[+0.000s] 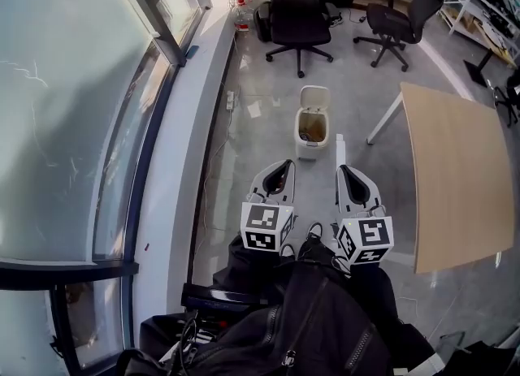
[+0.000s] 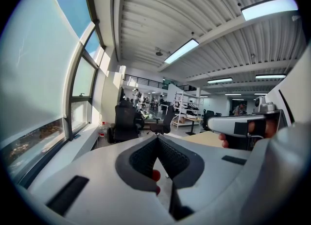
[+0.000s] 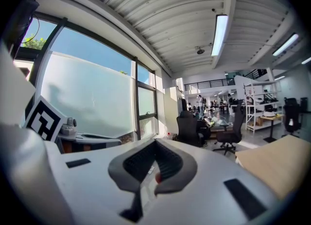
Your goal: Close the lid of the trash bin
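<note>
Trash bin (image 1: 311, 135) stands on the floor (image 1: 268, 82) ahead, far from the person, between the window ledge (image 1: 213, 82) on the left and the wooden desk (image 1: 455, 171) on the right. Its lid (image 1: 314, 96) is up, tilted back on the far side, so the opening faces the near side; some brownish stuff shows inside, can't tell what. The hinge looks to be at the far edge, which would mean the lid has to swing toward the near side and down.

Left tool (image 1: 276, 178) and right tool (image 1: 343, 173) are held side by side, close to the body, both aimed roughly at the bin but well short of it, w/ no contact. On both, jaws are pressed together w/ nothing between. Prob. deliberate: a lid needs a push, not a pinch, and a closed tip makes a firmer pusher.

Both gripper views look out almost level over the room (office chairs (image 1: 296, 9), shelves), and the bin doesn't show in either.

Task not started, approach stage. Next, I'd guess: get nearer, bring one tip behind the lid's top edge and tip it fwd. Risk: the bin is light and may slide or topple.
</note>
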### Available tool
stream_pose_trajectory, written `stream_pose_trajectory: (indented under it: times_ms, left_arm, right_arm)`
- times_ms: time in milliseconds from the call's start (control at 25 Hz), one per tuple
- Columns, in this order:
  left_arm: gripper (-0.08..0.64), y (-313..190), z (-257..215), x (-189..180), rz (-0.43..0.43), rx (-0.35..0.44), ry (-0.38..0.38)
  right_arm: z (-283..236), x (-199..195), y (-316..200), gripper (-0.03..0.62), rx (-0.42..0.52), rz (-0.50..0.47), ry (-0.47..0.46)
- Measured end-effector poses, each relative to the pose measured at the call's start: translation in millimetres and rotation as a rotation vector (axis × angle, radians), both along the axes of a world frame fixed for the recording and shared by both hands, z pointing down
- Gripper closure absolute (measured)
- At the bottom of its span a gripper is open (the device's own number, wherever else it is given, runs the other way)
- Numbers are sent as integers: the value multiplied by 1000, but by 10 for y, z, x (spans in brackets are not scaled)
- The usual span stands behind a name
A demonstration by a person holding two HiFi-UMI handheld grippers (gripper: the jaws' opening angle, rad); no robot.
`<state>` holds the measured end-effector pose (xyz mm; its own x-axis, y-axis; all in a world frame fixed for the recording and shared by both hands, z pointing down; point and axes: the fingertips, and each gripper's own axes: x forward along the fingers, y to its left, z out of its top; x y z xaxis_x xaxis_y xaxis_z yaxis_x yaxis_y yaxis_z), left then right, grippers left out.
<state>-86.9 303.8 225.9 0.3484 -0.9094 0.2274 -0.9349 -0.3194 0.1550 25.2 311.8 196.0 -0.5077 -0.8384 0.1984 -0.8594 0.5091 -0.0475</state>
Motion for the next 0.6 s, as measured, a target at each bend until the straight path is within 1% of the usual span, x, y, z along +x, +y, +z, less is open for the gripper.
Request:
stream_pose_trajectory:
  times_ms: [160, 400, 600]
  left_arm:
    - [558, -145, 48, 16, -9, -5, -16]
    - [558, -575, -20, -69, -62, 11, -50]
    - [558, -1079, -93, 132, -56, 30, -74]
  right_arm:
    - [61, 28, -188, 588, -8, -4, -12]
    - [15, -30, -662, 588, 11, -53, -37]
    - [-20, 168, -1136, 588, 24, -51, -55]
